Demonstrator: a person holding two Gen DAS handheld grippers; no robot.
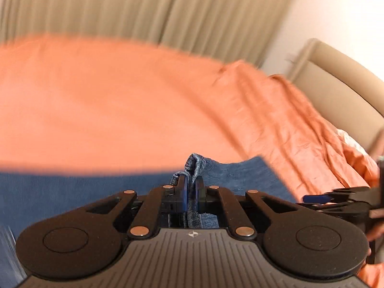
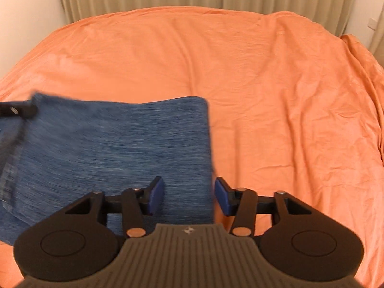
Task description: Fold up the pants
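Your left claw [image 1: 190, 189] pinches a bunched edge of the pants [image 2: 115, 148], which lie partly folded at lower left on the orange bed [image 2: 264, 84]. Your right claw [image 2: 189, 198] is spread, straddling their right edge; more folds probably remain.

Blue pants [image 2: 115, 148]: left portion cut off by frame edge (weave smeared by blur). Orange bedspread [image 1: 108, 100]: blurred, texture unreadable.
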